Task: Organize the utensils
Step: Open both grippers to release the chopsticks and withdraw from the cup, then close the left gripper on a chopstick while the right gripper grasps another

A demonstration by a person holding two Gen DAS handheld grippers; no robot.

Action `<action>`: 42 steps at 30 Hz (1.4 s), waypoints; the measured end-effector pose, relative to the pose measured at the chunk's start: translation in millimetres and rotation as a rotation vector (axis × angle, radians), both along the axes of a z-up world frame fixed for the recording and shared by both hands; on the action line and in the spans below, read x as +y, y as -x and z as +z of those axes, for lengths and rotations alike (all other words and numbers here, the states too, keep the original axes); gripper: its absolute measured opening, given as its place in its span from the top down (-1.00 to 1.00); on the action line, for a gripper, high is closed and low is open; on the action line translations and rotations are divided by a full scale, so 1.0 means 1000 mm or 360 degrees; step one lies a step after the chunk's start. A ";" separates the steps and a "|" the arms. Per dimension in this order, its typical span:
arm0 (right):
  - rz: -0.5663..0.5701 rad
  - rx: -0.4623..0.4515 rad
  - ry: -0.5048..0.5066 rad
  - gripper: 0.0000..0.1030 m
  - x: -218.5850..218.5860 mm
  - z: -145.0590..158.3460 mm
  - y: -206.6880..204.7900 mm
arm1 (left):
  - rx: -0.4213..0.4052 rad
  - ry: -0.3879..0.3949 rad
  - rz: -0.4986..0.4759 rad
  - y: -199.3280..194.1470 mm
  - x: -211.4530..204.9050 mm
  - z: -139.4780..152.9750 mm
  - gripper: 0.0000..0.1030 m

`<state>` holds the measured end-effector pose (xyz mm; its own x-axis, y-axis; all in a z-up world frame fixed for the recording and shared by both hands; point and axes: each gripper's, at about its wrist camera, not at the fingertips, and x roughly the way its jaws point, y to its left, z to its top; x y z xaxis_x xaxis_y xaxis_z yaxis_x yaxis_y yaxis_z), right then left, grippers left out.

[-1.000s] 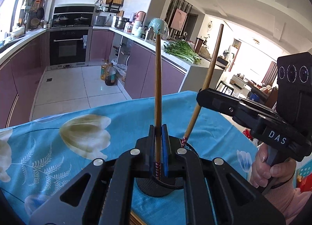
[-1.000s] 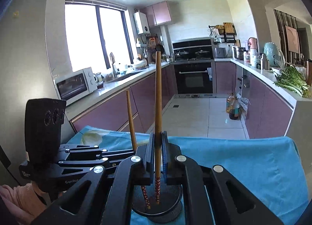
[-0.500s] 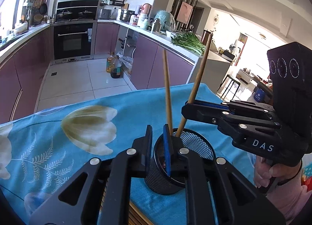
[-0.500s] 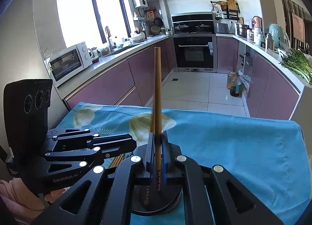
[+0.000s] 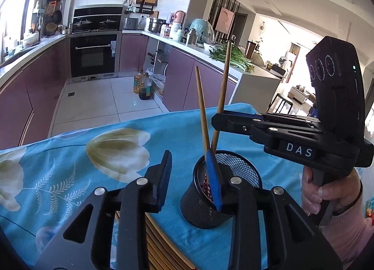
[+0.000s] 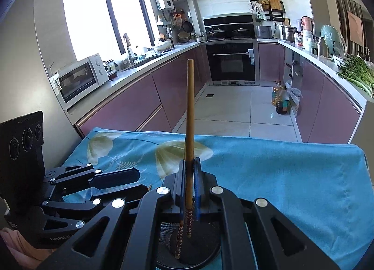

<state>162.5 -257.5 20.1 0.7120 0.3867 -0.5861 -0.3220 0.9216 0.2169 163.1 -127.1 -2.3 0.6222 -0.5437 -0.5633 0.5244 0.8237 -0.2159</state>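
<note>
Two wooden chopsticks stand in the black mesh cup (image 5: 222, 195) on the blue floral tablecloth (image 5: 70, 167). One chopstick (image 6: 189, 134) is clamped upright between the fingers of the right gripper (image 6: 189, 190), its patterned tip down inside the cup. The other chopstick (image 5: 202, 113) leans free against the rim. The left gripper (image 5: 190, 176) is spread wide, holding nothing (more chopsticks (image 5: 161, 246) lie flat beneath it).
</note>
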 end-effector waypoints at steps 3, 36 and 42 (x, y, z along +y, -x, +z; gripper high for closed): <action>-0.0044 0.0050 0.0015 0.87 -0.002 -0.005 -0.006 | 0.0006 -0.0002 0.0007 0.002 0.004 -0.003 0.40; 0.0231 0.0281 0.0069 0.53 0.067 -0.099 0.081 | 0.0292 -0.0331 0.0100 0.059 0.074 -0.094 0.20; 0.0195 0.0294 0.0110 0.53 0.074 -0.103 0.078 | 0.0321 -0.0364 0.0084 0.059 0.070 -0.103 0.30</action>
<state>84.5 -183.1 -82.9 0.5405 0.4182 -0.7301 -0.3930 0.8927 0.2204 104.0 -57.4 -105.1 0.5092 -0.3584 -0.7825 0.4451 0.8878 -0.1170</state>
